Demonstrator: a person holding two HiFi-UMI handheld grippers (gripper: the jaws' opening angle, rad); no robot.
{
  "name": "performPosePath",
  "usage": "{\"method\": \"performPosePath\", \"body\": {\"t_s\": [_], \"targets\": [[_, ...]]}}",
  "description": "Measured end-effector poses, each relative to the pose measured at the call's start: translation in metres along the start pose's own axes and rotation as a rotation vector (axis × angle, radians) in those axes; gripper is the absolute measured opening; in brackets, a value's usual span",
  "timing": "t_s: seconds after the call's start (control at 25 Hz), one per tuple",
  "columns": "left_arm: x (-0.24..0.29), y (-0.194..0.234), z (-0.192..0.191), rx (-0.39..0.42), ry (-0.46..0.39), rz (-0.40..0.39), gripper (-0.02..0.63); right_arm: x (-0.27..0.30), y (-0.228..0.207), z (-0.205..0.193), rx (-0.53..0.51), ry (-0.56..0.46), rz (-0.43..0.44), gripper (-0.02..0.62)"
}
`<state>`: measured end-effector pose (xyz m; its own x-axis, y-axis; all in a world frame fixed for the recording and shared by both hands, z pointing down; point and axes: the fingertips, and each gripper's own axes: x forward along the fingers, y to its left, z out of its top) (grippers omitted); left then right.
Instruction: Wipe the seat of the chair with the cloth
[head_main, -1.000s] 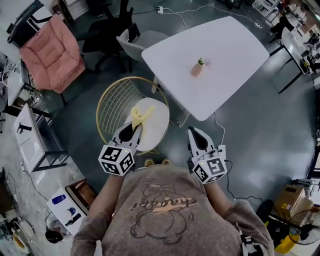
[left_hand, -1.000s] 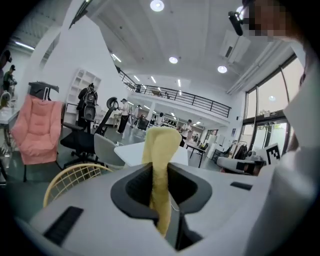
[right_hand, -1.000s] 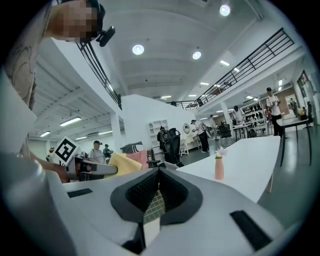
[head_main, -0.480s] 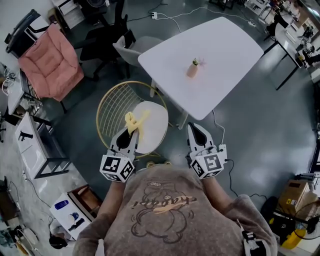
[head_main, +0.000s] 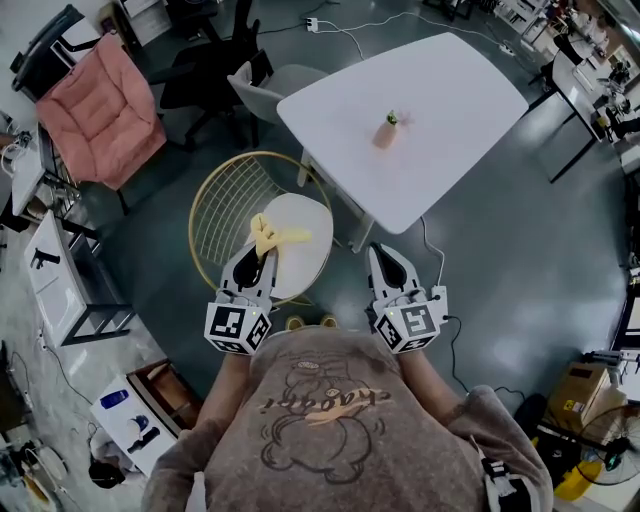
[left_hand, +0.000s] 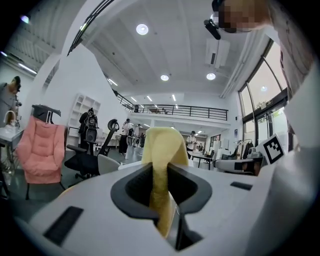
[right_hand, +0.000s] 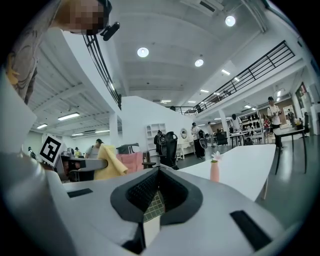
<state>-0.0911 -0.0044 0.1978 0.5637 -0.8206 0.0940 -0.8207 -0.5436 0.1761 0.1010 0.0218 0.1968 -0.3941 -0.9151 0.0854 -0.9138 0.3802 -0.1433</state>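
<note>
The left tongs (head_main: 256, 264) (left_hand: 161, 187) were clamped on a yellow cloth (head_main: 270, 235) (left_hand: 163, 150), which stuck out beyond the jaws and hung over the left part of the chair's (head_main: 224, 208) round white seat (head_main: 308, 262). Whether the cloth touched the seat could not be told. The right tongs (head_main: 386, 262) (right_hand: 156, 199) had their jaws together with nothing between them and hung over the floor just right of the seat, near the table's (head_main: 440, 90) near corner. The chair, with a gold wire back, stood close to the table's left edge. A small pink vase (head_main: 385, 133) (right_hand: 214, 170) stood on the table. A pink padded chair (head_main: 100, 105) stood at far left.
</note>
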Motion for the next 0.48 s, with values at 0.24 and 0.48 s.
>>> {"method": "performPosePath", "body": {"t_s": [0.24, 0.48], "targets": [[-0.008, 0.006, 0.001, 0.001, 0.004, 0.035, 0.071, -0.003, -0.006, 0.001, 0.0, -0.008, -0.025, 0.025], [-0.013, 0.012, 0.001, 0.008, 0.008, 0.056, 0.071, -0.004, -0.009, 0.002, -0.001, -0.013, -0.031, 0.025]]}}
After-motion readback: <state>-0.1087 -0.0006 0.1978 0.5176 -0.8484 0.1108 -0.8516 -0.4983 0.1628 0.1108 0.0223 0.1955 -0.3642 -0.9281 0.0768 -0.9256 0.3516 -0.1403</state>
